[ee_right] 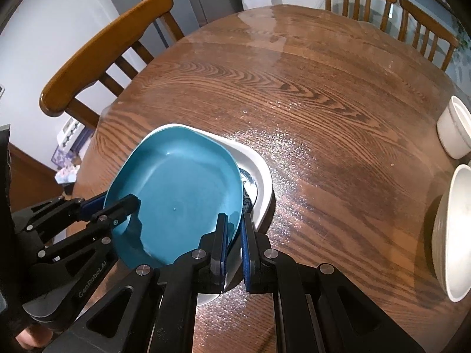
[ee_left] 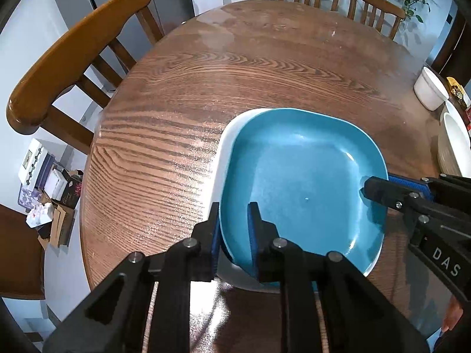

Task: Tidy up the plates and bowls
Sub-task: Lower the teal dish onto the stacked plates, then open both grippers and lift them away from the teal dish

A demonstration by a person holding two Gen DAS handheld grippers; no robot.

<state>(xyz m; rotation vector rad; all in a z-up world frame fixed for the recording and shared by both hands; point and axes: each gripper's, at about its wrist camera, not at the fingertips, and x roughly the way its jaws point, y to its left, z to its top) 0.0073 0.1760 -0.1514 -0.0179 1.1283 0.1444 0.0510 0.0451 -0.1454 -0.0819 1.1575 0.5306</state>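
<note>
A square blue plate [ee_left: 300, 170] [ee_right: 182, 182] lies tilted over a larger white plate [ee_left: 223, 153] [ee_right: 259, 170] on the wooden table [ee_left: 176, 103]. A blue-patterned dish [ee_right: 245, 182] peeks out between them. My left gripper [ee_left: 234, 223] is shut on the blue plate's near-left rim; in the right wrist view the left gripper [ee_right: 117, 204] has one finger above and one below that rim. My right gripper [ee_right: 234, 235] is shut on the opposite rim, and the left wrist view shows the right gripper [ee_left: 379, 184] at the plate's right edge.
A white ribbed cup [ee_left: 431, 91] [ee_right: 454, 126] and a wide white bowl [ee_left: 456, 147] [ee_right: 459, 235] stand at the table's right edge. Wooden chairs [ee_left: 73, 53] ring the table at the left and far side. Boxes clutter the floor [ee_left: 50, 188] at the left.
</note>
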